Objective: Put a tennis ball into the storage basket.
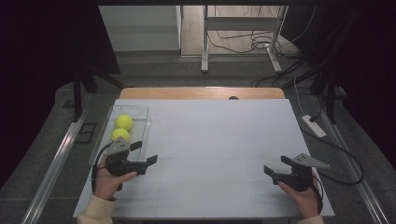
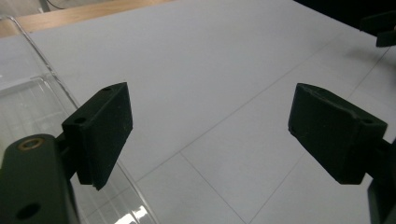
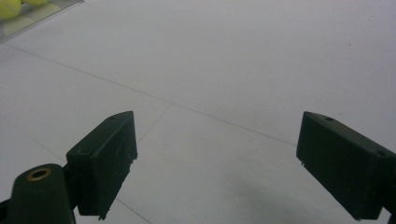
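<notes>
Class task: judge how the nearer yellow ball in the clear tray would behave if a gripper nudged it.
The nearer yellow ball is round, so it would probably roll. The clear tray has walls, which should likely stop it.

Left gripper (image 2: pixel 210 135), fingers (image 2: pixel 100 133) spread, beside clear tray (image 2: pixel 28 98) on white table (image 2: pixel 210 60).

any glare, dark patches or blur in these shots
High view: the white table is evenly lit, surroundings fall near black at both sides. Left gripper view: a bright glint on the clear tray rim. Right gripper view: the tennis balls look soft, and a faint shadow lies between the jaws.
</notes>
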The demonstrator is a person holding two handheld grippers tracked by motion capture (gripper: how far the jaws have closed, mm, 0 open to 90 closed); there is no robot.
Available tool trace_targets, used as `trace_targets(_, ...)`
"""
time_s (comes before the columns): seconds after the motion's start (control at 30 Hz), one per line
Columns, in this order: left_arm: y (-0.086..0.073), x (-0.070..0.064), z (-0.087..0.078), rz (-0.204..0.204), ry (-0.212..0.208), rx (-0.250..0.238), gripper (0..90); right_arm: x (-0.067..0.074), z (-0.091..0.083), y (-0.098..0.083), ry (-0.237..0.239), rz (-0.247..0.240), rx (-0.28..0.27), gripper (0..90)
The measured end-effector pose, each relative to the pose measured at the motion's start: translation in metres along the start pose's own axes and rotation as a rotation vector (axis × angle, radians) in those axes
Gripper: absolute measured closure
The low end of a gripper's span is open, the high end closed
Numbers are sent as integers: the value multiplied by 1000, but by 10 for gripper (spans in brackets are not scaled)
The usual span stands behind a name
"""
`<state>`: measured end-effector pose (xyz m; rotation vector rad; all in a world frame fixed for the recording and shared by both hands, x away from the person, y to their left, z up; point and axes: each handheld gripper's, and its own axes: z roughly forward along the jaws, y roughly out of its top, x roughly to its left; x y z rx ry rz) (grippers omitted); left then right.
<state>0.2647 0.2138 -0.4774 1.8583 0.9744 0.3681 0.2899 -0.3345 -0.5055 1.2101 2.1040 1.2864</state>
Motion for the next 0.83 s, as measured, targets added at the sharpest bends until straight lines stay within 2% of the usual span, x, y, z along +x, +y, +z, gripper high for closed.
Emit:
trace_targets(0.1, -1, -1, 3, 4, 2, 13, 141, -1, -1, 0, -1, -5, -6, 121)
trace_targets(0.2, -1, 0, 6, -13, -20, 3, 142, -1, -1, 0, -5, -6, -5, 121)
trace_targets(0.4, -1, -1, 10, 2, -21, 19, 142, 0, -2, 0, -6, -9, -7, 121)
trace_targets(0.5, -1, 0, 12, -9, -34, 19, 142, 1, -2, 0, -7, -12, -8, 121)
trace_targets(0.83, -1, -3, 13, 0, -16, 31, 139, 2, -4, 0, -6, -3, -18, 120)
